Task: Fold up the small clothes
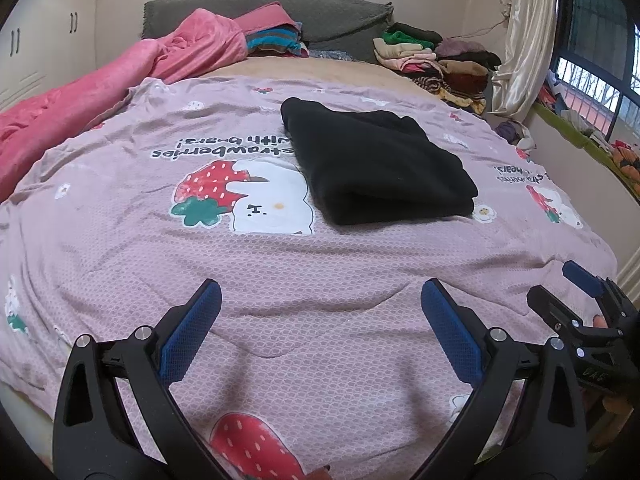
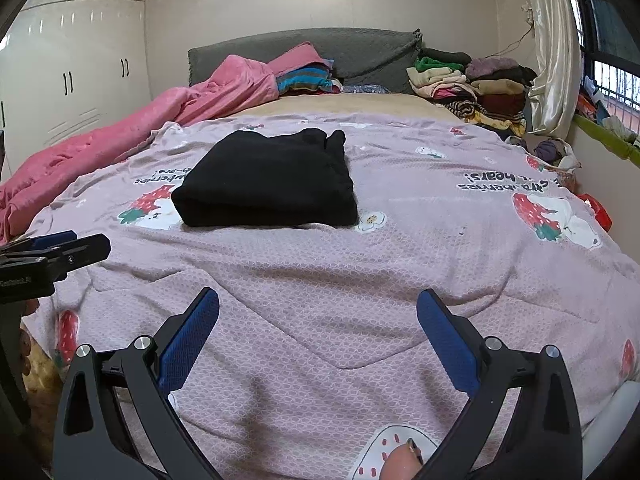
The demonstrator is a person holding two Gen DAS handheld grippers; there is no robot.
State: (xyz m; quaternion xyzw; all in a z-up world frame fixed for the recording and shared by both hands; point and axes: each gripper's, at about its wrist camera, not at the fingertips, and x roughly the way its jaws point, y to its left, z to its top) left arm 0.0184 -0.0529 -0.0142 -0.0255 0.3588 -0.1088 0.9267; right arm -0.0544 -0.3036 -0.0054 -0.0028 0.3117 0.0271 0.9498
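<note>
A black garment (image 1: 376,164) lies folded into a thick rectangle on the pink strawberry-print bedspread (image 1: 120,240). It also shows in the right wrist view (image 2: 268,184), left of centre. My left gripper (image 1: 320,300) is open and empty, held over the bedspread well short of the garment. My right gripper (image 2: 318,308) is open and empty too, near the bed's front edge. The right gripper shows at the right edge of the left wrist view (image 1: 576,284); the left gripper shows at the left edge of the right wrist view (image 2: 60,248).
A crumpled pink blanket (image 1: 100,84) lies along the bed's left side. Piles of clothes (image 1: 440,64) sit at the far right by the grey headboard (image 1: 280,12). A curtain (image 1: 524,40) and window are at right, a white wardrobe (image 2: 72,72) at left.
</note>
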